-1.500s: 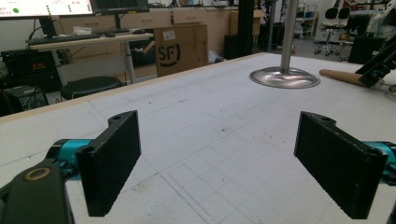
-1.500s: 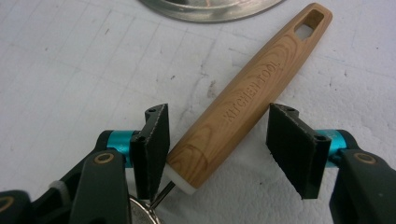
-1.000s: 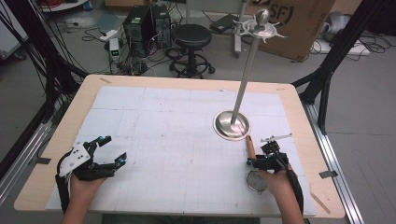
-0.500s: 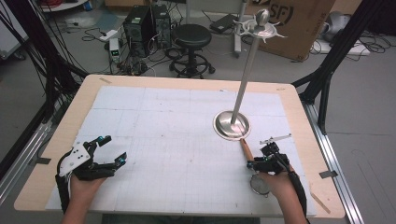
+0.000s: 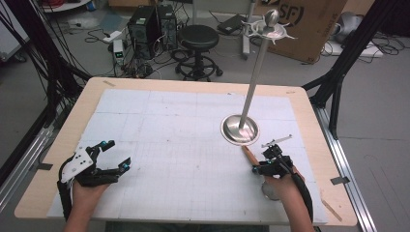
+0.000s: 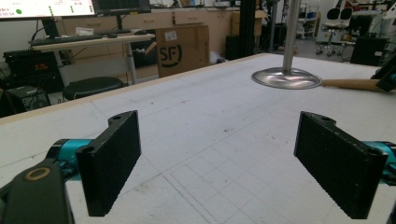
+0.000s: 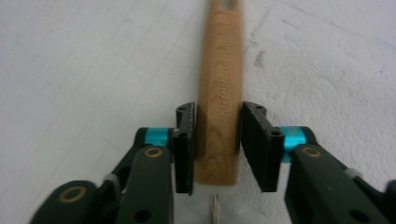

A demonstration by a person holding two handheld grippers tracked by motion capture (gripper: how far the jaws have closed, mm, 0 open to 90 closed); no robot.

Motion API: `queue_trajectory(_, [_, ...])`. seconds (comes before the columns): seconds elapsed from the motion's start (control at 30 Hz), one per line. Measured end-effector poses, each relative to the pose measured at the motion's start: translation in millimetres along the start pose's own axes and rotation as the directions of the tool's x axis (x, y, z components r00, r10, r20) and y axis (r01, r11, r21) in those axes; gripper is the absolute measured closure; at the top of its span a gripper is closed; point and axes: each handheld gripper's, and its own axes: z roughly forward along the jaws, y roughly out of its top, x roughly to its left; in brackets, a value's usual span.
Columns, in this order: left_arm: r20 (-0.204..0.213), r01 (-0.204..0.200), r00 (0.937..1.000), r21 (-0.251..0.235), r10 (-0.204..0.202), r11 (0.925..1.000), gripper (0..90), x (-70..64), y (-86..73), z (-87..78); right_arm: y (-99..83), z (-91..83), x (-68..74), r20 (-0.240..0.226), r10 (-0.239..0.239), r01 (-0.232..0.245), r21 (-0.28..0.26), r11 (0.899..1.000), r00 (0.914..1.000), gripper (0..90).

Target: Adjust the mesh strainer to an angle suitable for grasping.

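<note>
Over on the right side of the tabletop [image 5: 159,96], the right gripper [image 5: 261,167] has its jaws clamped on a wooden handle [image 7: 219,107]. The handle runs straight away from the gripper, pinched near its butt end between the two black jaws. From above, the handle's [image 5: 249,154] far end points toward the round base of a tall metal stand [image 5: 240,129] and stops just short of its rim. The stand's pole rises at a slight lean to a knob with several prongs at the top. A round metal piece shows at the person's right hand [image 5: 278,186], but it is too hidden to name.

The left gripper [image 5: 112,155] rests at the near left of the tabletop, well apart from everything, its jaws spread wide with nothing between them. Looking along it, the left gripper [image 6: 217,163] faces across the white gridded mat [image 5: 193,159] toward the stand's base [image 6: 286,77], with the handle [image 6: 350,84] lying just beside it. Behind the table stand a black stool [image 5: 198,36] and a cardboard box [image 5: 309,24].
</note>
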Motion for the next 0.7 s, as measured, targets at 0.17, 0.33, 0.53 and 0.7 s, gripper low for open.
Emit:
queue_trajectory(0.17, [-0.001,-0.002,1.0,0.001,0.002,1.0,15.2,0.1,0.3,-0.5,5.8,1.6,8.8,-0.018,-0.111,0.111,0.008,0.994,0.9937,67.4])
queue_trajectory(0.33, [-0.002,-0.003,1.0,0.004,0.003,1.0,15.2,0.2,0.1,-0.5,11.2,5.6,27.2,-0.064,-0.245,0.245,-0.014,0.97,0.9674,68.1])
queue_trajectory(0.53, [-0.001,-0.004,1.0,0.004,0.004,1.0,15.2,0.5,0.2,-0.8,9.0,5.9,24.8,-0.116,-0.221,0.221,-0.015,0.975,0.9683,66.2])
queue_trajectory(0.7, [-0.002,-0.001,1.0,0.003,0.001,1.0,15.2,0.4,0.1,-0.5,2.9,3.7,19.6,-0.125,-0.206,0.208,0.0,0.978,0.9705,62.0])
